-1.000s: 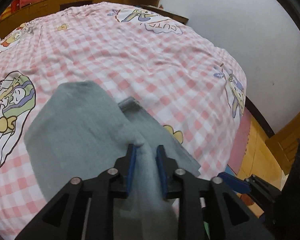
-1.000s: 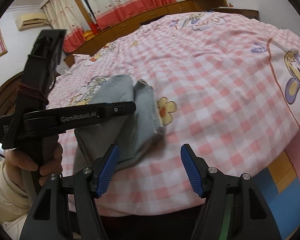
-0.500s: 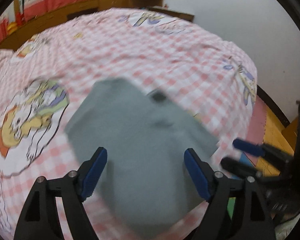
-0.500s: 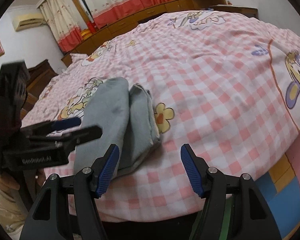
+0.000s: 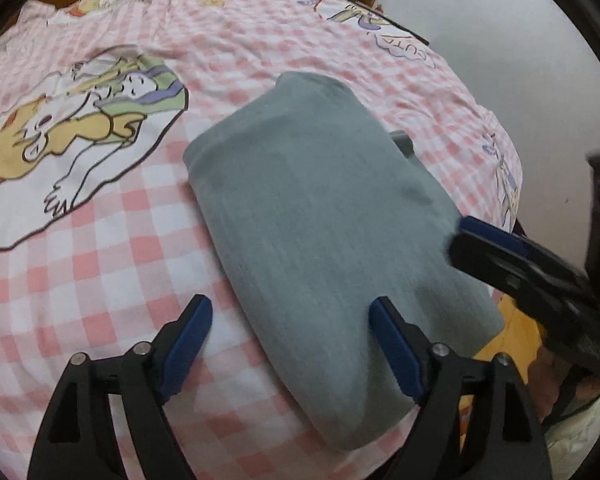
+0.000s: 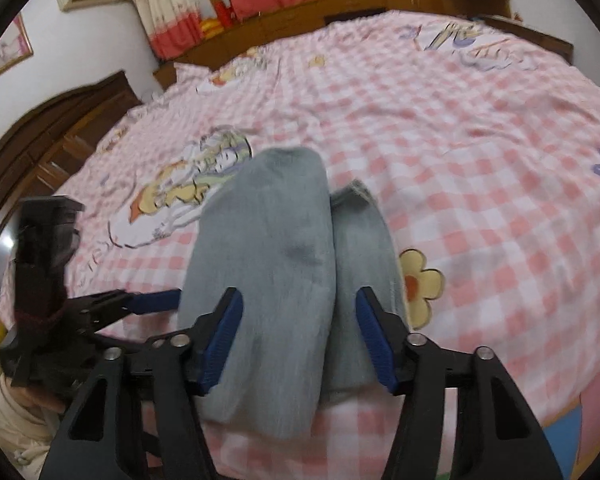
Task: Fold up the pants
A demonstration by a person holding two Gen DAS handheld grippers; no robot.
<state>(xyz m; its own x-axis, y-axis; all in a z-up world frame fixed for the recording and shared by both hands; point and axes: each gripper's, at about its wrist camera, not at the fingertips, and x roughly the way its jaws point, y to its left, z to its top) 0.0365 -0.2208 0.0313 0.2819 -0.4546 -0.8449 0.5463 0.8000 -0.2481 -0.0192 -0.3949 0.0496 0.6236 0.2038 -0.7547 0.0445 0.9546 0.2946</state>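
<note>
Hovering over the grey, soft-knit folded pants (image 5: 324, 216), I hold both tools spread wide and gripping nothing. My left gripper (image 5: 290, 346) hangs low at the near end of the bundle, its blue-padded fingers (image 5: 188, 344) straddling the cloth's near-left edge. My right gripper (image 6: 298, 340) frames the near end from the other side, jaws apart, one pad over the upper fold and one over the lower layer.

The pants lie on the pink-and-white checked bedsheet (image 5: 100, 248) close to the bed's near edge, doubled into a thick oblong with rounded ends. A second, narrower layer (image 6: 360, 248) peeks out beside the top fold, so the stack is not quite square.

I judge the folding nearly done: what remains is tidying or one last fold. That would call for pinching the near end through all layers at once and carrying it toward the far end, or pressing the offset layer flush.

The fabric looks fleecy, matte and limp, likely to slump and slide over itself; the sheet beneath is thin, wrinkled cotton printed with cartoon figures (image 5: 80, 124).
</note>
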